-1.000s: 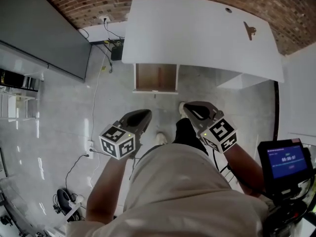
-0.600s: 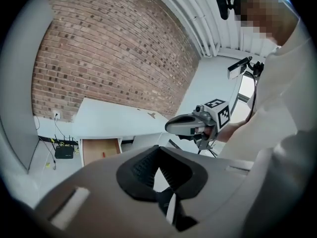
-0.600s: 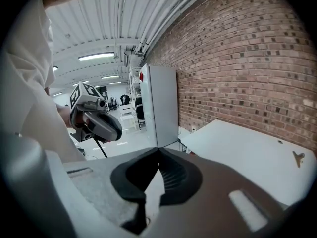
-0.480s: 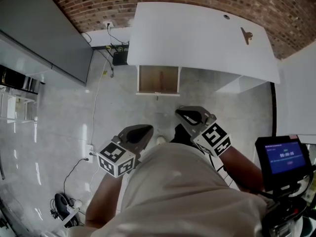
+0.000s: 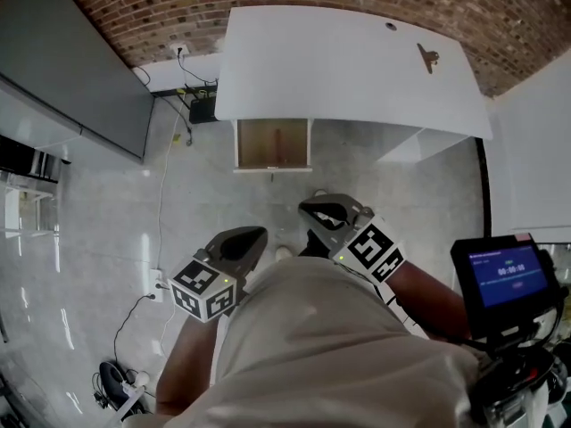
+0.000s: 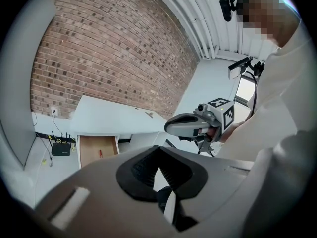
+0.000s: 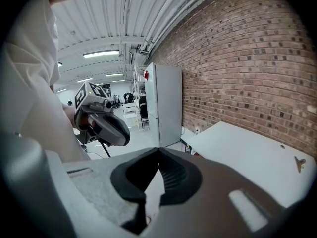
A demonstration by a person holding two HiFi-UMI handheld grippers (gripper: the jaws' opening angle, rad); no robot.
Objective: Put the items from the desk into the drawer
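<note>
The white desk (image 5: 348, 65) stands against the brick wall, with a small brown clip-like item (image 5: 428, 57) near its right end. Under its left part the wooden drawer (image 5: 273, 144) is pulled open; in the left gripper view a thin red item (image 6: 100, 152) lies in the drawer (image 6: 96, 150). My left gripper (image 5: 252, 233) and right gripper (image 5: 314, 208) hang shut and empty close to my body, well short of the desk. The left gripper view shows the left gripper (image 6: 158, 150) shut and the right gripper (image 6: 190, 125) beside it. In the right gripper view the right gripper (image 7: 158, 151) is shut too.
A router with cables (image 5: 201, 110) sits on the floor by the wall left of the desk. A dark panel (image 5: 71, 69) stands at the left. A socket strip and cord (image 5: 156, 283) lie on the floor. A device with a blue screen (image 5: 504, 275) is at my right.
The desk and drawer have shifted left in the head view. Both grippers have slid slightly down and left, staying shut and empty.
</note>
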